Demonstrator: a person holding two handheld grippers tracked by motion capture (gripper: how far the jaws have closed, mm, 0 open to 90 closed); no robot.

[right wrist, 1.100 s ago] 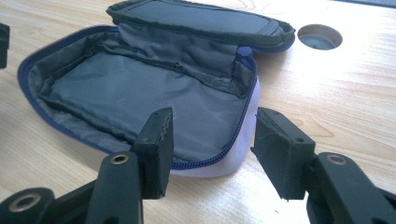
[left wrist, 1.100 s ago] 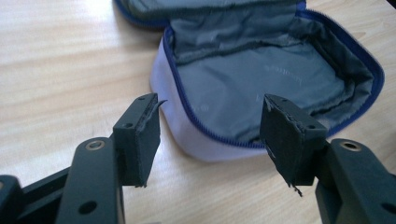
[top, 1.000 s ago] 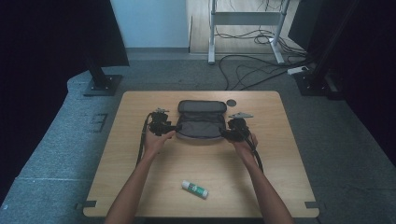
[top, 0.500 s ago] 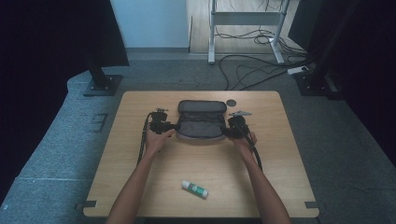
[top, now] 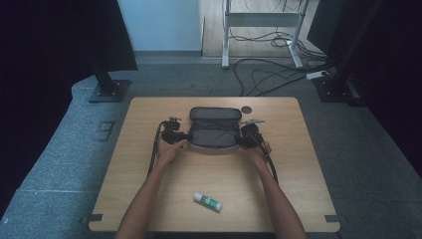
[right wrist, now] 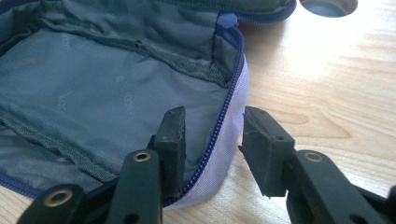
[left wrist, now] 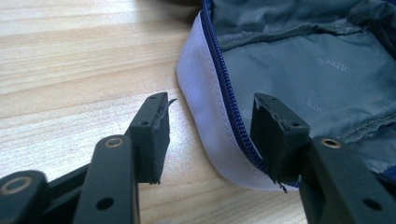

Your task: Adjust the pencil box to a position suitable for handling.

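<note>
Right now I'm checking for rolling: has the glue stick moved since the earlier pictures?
No. The glue stick lies at the same spot and slant near the table's front edge.

Both forearms reach forward over the desk [top: 149,199], bare, angled slightly inward, with the hands level with each other and well apart. The left hand [top: 168,150] holds the left gripper [top: 180,136], pointed inward to the right; its jaws have just been closing, yet a gap remains, with the pouch [left wrist: 299,60] edge between them and neither pad pressing. The right hand [top: 257,152] holds the right gripper [top: 242,137], pointed inward to the left; its jaws have also been closing, straddling the opposite edge without pinching it.
</note>
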